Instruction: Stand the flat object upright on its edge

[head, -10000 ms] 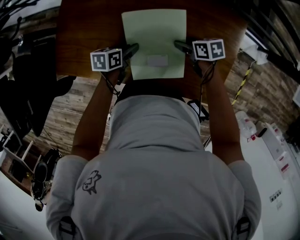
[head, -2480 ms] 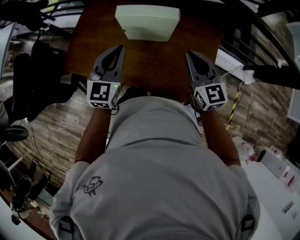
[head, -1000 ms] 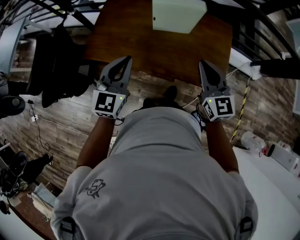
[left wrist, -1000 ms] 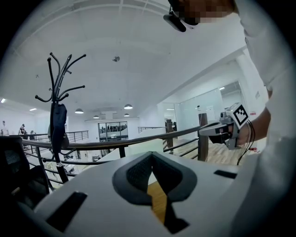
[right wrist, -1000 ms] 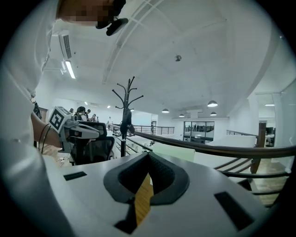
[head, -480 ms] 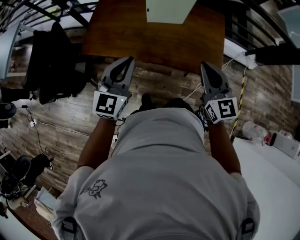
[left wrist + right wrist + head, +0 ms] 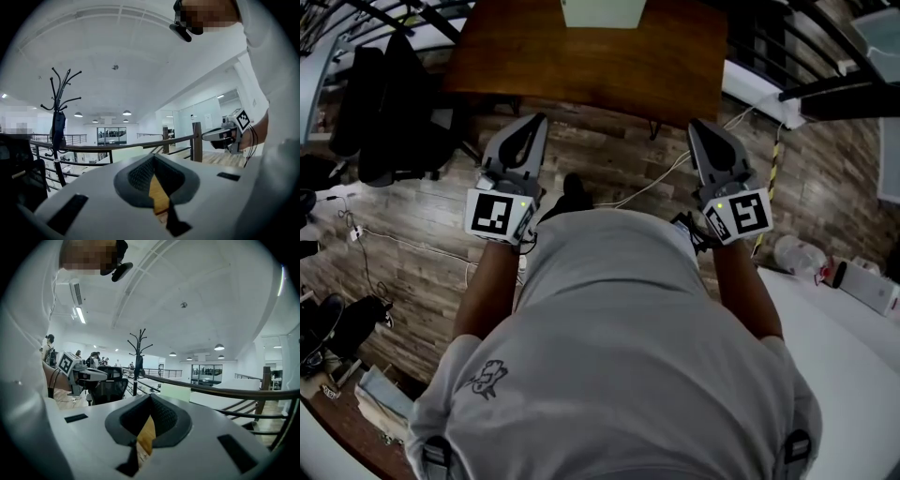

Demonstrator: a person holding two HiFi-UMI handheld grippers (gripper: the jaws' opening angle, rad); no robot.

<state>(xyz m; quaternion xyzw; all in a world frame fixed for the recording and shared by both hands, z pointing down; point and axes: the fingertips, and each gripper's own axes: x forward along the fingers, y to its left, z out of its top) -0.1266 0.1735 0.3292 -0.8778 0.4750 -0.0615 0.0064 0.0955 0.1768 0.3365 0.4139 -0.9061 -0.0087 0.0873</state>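
1. Across the top of the head view, a wooden table point(image 7: 581, 66) well ahead, with plank floor point(image 7: 609, 159) between it and the person's grey shirt point(image 7: 609, 356). Probably a stance chosen to keep clear of the work.
2. On the table's far side, the pale green flat board point(image 7: 602, 11), mostly cut off by the picture's top edge. Reads as a standing panel in the right gripper view, so judged upright on its edge, with nothing touching it.
3. Over the floor, well apart from board and table, the left gripper point(image 7: 534, 120) and right gripper point(image 7: 701, 127). Held level, parallel and close to the body, as if at rest.
4. Pressed fully together and holding nothing, both pairs of jaws. Only brown wood showing through the hollow behind each tip.
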